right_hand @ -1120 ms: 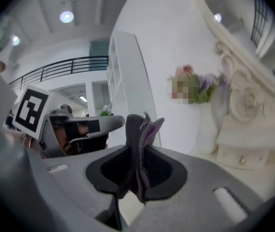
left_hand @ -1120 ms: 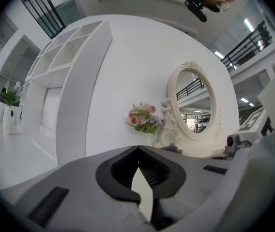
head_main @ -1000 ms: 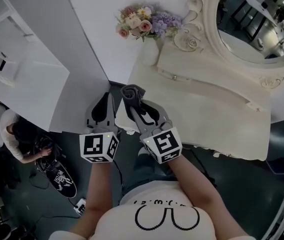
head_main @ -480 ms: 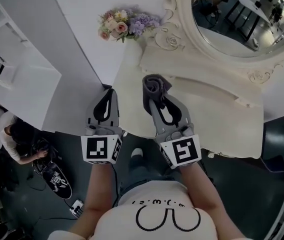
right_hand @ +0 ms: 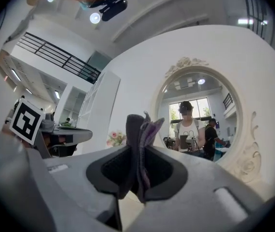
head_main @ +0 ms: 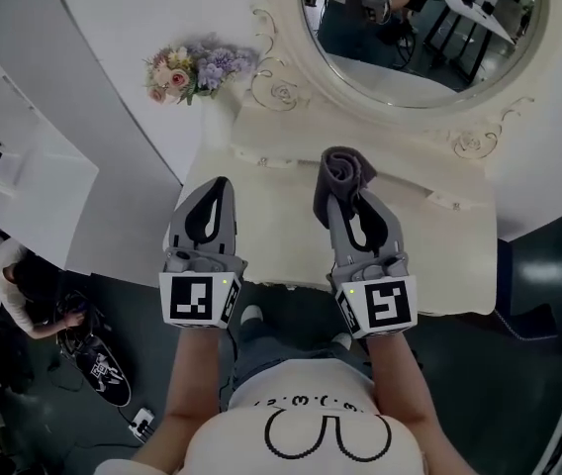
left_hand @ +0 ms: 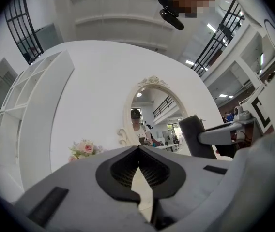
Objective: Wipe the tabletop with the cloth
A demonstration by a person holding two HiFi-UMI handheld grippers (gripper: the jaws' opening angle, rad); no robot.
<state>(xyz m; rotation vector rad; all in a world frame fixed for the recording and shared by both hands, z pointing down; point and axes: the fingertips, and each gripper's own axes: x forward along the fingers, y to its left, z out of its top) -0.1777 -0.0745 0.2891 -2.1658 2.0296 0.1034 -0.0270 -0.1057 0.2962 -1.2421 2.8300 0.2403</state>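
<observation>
Fingers (right_hand: pixel 169 170) of right gripper (head_main: pixel 348 198) pinch bunched cloth (head_main: pixel 344 168) above tabletop (head_main: pixel 281 240), left gripper (head_main: pixel 215 188) pressed together, empty, over tabletop's left edge; wiping friction may drag cloth out.

Left tool (left_hand: pixel 138 150), jaws together, before mirror (left_hand: pixel 155 111)

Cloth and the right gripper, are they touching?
Touching. The right gripper view shows the grey cloth pinched between the two jaws of the right gripper, sticking up above them.
</observation>
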